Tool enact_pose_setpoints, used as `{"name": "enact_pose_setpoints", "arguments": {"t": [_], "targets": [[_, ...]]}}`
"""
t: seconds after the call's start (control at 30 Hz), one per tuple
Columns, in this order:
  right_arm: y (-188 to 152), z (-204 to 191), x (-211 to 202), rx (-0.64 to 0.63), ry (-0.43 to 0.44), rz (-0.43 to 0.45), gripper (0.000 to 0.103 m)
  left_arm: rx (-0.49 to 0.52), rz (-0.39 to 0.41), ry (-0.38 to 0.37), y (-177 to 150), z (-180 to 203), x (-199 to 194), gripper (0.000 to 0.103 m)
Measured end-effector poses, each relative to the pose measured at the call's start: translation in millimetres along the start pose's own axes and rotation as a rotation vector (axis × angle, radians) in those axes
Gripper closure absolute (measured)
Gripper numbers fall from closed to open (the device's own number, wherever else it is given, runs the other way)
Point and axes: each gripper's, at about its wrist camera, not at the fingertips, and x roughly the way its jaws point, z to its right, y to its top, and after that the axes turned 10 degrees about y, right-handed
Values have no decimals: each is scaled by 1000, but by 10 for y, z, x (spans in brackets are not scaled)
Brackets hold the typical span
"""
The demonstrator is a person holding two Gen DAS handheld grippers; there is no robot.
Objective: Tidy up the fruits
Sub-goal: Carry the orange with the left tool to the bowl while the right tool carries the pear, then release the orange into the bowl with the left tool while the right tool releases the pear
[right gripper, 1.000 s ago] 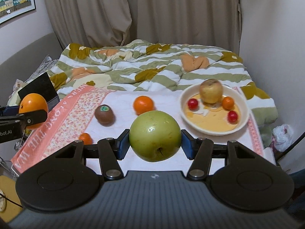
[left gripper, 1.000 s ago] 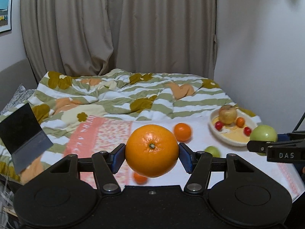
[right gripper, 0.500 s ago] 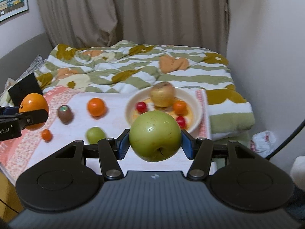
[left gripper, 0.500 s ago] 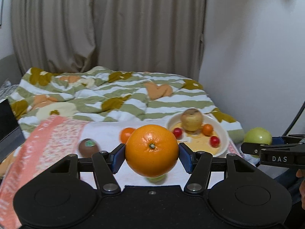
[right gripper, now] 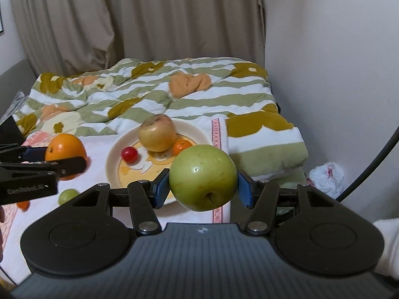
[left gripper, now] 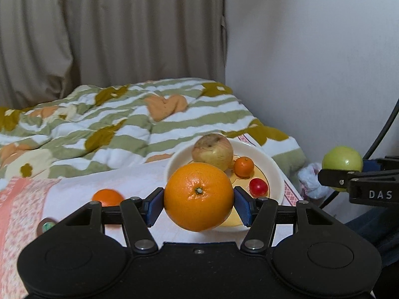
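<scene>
Bed [right gripper: 159,92] with the striped blanket fills the far side, and the white cloth [right gripper: 99,147] on the near part carries the plate [right gripper: 113,159]. My left claw [left gripper: 198,203] is clamped around the orange [left gripper: 198,196], held up just near of the plate. My right claw [right gripper: 203,186] is squeezed onto the green apple [right gripper: 203,177], off the plate's near right edge. On the plate: a yellowish apple [right gripper: 157,135], small tangerine [right gripper: 181,146], red cherry tomato [right gripper: 129,154].

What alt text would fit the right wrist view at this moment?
The right tongs grip a green apple in the air in front of a cream plate holding a yellowish apple, a small orange and a cherry tomato. At left, the left tongs hold a large orange above the white cloth.
</scene>
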Motion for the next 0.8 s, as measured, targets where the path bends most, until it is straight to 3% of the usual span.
{"name": "enact_pose_setpoints", "arguments": {"t": [0.4, 0.8], "targets": [[90, 135, 407, 65, -40, -33, 32, 157, -90, -48, 60, 231, 790, 39], [114, 248, 558, 89, -62, -56, 32, 250, -125, -48, 21, 394, 1102, 38]]}}
